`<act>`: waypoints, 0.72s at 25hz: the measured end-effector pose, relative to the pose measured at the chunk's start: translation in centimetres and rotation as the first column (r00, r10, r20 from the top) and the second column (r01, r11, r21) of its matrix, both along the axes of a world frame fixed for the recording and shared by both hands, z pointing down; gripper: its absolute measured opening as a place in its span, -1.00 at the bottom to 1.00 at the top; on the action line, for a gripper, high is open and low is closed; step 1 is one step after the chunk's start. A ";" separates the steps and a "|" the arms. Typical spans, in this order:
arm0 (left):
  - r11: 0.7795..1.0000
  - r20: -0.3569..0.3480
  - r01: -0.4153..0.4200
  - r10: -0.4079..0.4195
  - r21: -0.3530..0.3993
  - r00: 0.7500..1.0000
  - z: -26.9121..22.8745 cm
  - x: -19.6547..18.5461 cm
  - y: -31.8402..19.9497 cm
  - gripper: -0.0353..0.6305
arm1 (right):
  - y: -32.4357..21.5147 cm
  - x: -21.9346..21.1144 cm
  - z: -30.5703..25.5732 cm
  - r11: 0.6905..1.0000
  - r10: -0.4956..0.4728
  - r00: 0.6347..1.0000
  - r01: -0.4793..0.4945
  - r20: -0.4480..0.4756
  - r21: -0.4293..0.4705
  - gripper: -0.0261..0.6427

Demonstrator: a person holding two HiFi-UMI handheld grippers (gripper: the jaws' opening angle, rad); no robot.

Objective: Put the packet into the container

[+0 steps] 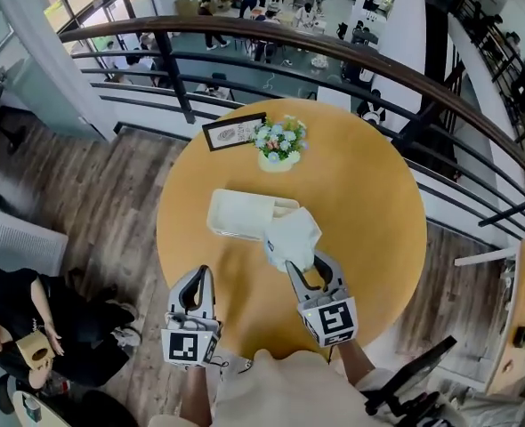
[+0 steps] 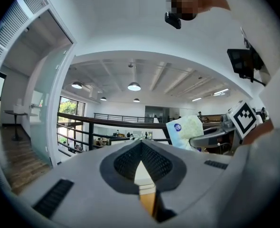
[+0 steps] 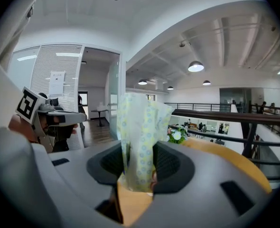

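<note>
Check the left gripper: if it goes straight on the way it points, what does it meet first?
Most likely the cream container. The left gripper, tips together, points across a stretch of bare table at the container's near left end. Depth is unclear, so it may only clip that left edge.

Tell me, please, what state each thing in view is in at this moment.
tissue packet: clamped in the right gripper, not yet in the container.
container: flat on the table; open or lidded, cannot tell.
right gripper: shut on the tissue packet.
left gripper: shut, empty.
flower pot: upright at the table's far side.
</note>
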State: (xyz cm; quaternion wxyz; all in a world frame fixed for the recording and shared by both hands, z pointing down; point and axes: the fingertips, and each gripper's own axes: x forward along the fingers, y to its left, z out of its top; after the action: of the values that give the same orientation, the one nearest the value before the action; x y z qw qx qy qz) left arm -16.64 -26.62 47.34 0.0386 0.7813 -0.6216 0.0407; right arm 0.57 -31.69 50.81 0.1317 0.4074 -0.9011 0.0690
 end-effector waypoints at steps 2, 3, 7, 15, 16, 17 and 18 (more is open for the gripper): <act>1.000 -0.001 0.004 -0.004 -0.017 1.000 0.4 -0.3 -0.5 -0.88 | -0.8 -0.1 0.3 1.000 0.000 1.000 0.000 -0.009 -0.011 -0.47; 1.000 -0.002 0.006 -0.006 -0.026 1.000 0.6 -0.5 -0.7 -0.88 | -1.2 -0.1 0.6 1.000 0.000 1.000 0.000 -0.015 -0.015 -0.47; 0.998 -0.011 0.016 -0.017 -0.052 1.000 1.6 -0.7 -0.9 -0.88 | -2.4 0.1 1.6 1.000 -0.008 0.999 0.007 -0.050 -0.017 -0.47; 0.995 -0.017 0.046 -0.048 -0.093 0.999 2.7 -1.1 -0.5 -0.88 | -4.3 -0.8 1.8 0.998 -0.052 0.987 0.056 -0.153 0.027 -0.47; 0.994 -0.018 0.049 -0.051 -0.094 0.999 2.7 -1.2 -0.5 -0.88 | -4.5 -1.0 1.8 0.997 -0.058 0.984 0.066 -0.170 0.037 -0.48; 0.994 -0.021 0.053 -0.055 -0.096 0.998 2.7 -1.3 -0.4 -0.88 | -4.7 -1.3 1.8 0.996 -0.066 0.980 0.076 -0.187 0.046 -0.47; 0.994 -0.023 0.056 -0.059 -0.097 0.998 2.8 -1.3 -0.3 -0.88 | -4.8 -1.5 1.8 0.994 -0.075 0.976 0.089 -0.206 0.058 -0.47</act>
State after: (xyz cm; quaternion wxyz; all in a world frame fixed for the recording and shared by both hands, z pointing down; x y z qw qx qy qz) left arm -17.97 -26.92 50.11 0.0855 0.7607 -0.6407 0.0592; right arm -0.98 -36.54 52.63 0.2122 0.3790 -0.9007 -0.0085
